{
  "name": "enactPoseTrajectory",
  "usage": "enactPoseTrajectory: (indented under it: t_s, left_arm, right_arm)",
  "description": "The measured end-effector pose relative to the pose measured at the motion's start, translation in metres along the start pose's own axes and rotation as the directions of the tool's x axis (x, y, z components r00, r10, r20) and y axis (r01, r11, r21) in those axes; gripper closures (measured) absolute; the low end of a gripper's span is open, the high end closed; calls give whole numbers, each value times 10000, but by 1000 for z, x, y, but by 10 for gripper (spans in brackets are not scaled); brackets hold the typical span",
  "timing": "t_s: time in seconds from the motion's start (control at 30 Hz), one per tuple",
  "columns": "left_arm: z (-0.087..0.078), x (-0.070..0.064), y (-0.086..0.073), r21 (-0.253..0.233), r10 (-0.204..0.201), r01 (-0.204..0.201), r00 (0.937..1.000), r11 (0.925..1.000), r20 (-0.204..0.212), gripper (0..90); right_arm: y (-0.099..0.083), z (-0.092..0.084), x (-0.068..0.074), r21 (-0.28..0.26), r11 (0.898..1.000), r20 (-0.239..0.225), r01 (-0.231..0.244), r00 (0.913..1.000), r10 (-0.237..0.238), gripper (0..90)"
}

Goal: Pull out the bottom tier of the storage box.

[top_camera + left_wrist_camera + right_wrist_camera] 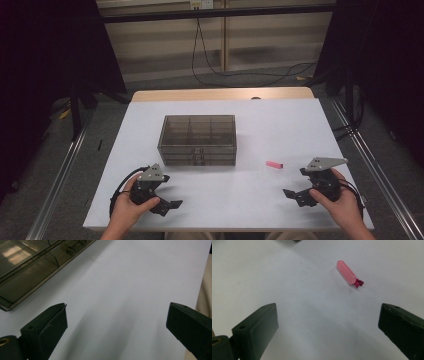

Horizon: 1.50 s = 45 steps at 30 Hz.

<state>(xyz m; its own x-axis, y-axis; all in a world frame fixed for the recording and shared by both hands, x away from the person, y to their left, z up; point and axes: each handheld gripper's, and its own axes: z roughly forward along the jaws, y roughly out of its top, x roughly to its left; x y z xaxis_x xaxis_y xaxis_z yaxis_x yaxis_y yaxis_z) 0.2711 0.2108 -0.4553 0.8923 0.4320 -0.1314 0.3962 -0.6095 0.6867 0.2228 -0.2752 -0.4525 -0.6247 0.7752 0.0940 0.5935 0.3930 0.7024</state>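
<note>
Both my grippers hover spread over the white table (pixel 250 200), holding nothing.

My left gripper (pixel 170 205) sits near the smoky compartment box (pixel 198 139), whose contents I cannot make out and which the left gripper view cuts off at the corner; its fingers (pixel 45 330) stand wide apart. The pink tube (pixel 347 272) lies ahead of my right gripper (pixel 295 195), fingers (pixel 254 327) equally open, well apart from it.

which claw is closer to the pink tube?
The right claw: the pink tube lies just ahead of it; the left claw sits across the table, near the clear box.
</note>
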Motion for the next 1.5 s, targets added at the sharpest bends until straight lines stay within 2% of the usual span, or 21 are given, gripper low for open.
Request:
enactPoseTrajectory:
  t_s: [0.3, 0.4, 0.57, 0.67, 0.83, 0.87, 1.0, 1.07, 1.13, 1.17, 1.33, 1.37, 1.4, 1.5]
  left_arm:
    - [3, 2, -1, -126, -98, 99, 9999, 9999, 100, 33]
    - [4, 2, -1, -89, -179, 178, 9997, 9998, -156, 32]
    - [3, 3, -2, -175, -186, 183, 9997, 9997, -157, 32]
    - [-2, 6, -6, -276, -359, 345, 9980, 9990, -528, 32]
    - [-6, 8, -10, -403, -613, 587, 9959, 9975, -664, 32]
    - [-8, 9, -11, -390, -644, 613, 9943, 9974, -851, 32]
    - [-10, 11, -14, -554, -843, 788, 9907, 9954, -1065, 32]
    - [-12, 12, -14, -606, -813, 740, 9884, 9954, -1279, 32]
    - [-14, 12, -14, -658, -1034, 941, 9824, 9934, -1553, 31]
    - [-14, 12, -14, -658, -1034, 941, 9824, 9934, -1553, 32]
    - [-15, 14, -17, -760, -1267, 1138, 9724, 9906, -1959, 39]
    - [-15, 14, -17, -760, -1267, 1138, 9724, 9906, -1959, 40]
    - [-16, 14, -17, -879, -1390, 1231, 9685, 9885, -2065, 40]
    - [-17, 14, -17, -1000, -1473, 1286, 9664, 9866, -2105, 41]
  right_arm:
    - [1, 3, 2, 49, 10000, -95, -13, 10000, 13, 25]
    - [1, 4, 2, 33, 10000, -141, 49, 9999, -49, 25]
    - [2, 4, 3, 10, 10000, -226, 6, 9997, -6, 25]
    - [3, 5, 3, -64, 10000, -252, 50, 9997, -51, 25]
    - [4, 7, 3, -69, 9999, -296, 102, 9995, -104, 26]
    - [5, 7, 4, -46, 10000, -334, 68, 9994, -69, 26]
    - [7, 9, 4, -46, 9999, -359, 90, 9993, -92, 25]
    - [7, 10, 4, -66, 9999, -403, 111, 9991, -114, 26]
    - [7, 10, 4, -88, 9999, -429, 107, 9990, -110, 26]
    - [7, 10, 4, -88, 9999, -429, 107, 9990, -110, 26]
    - [8, 11, 3, -125, 9999, -482, 75, 9988, -81, 26]
    - [8, 11, 3, -136, 9999, -494, 62, 9988, -69, 26]
    - [8, 10, 3, -137, 9999, -504, 38, 9987, -45, 26]
    - [8, 10, 3, -175, 9998, -482, -9, 9988, 0, 26]
